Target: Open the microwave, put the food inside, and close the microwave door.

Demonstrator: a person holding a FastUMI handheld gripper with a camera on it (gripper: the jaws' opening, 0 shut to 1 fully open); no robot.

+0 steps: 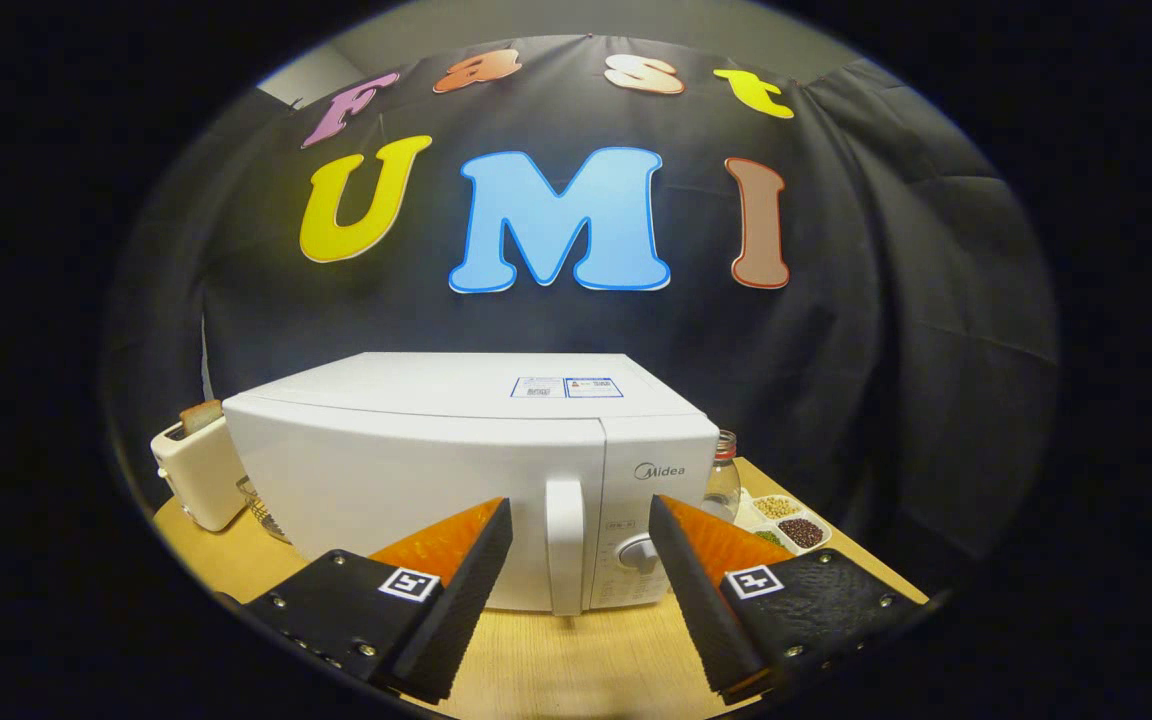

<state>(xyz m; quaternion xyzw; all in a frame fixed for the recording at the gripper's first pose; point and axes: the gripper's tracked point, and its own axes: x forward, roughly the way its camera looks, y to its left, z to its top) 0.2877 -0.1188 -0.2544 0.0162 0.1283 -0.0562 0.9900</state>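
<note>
Gripper view: claw (579, 520) is spread wide, nothing between the fingers, nothing gripped. Both fingers (456, 590) hang above the wooden surface (576, 650), short of the microwave, no contact with it.

White microwave (466, 470) sits on the surface straight ahead of the claw, door (416, 480) closed and flush with the front. Vertical door handle (565, 545) lines up in the gap between the two fingertips, a bit beyond them. Handle runs from about mid-height of the front down to the bottom edge. Control panel (651, 520) is just right of the handle, with a round knob (636, 552) partly hidden behind the right finger. Two stickers (566, 387) on the microwave top, near its front edge.

Left of the microwave: cream toaster (198, 470), close beside the microwave's side, with a slice of toast (201, 415) sticking out of the top slot. A clear glass container (261, 510) stands between toaster and microwave, mostly hidden; contents cannot be made out.

Right of the microwave: clear bottle (723, 480), just behind the microwave's right front corner, only partly in sight. Next to it, further right, a white divided tray (786, 520) lies flat on the surface with separate compartments of small grains or beans: pale ones, dark reddish ones, green ones.

Which item is the food to go in cannot be told from this view. Black cloth (886, 300) backs the whole scene.
</note>
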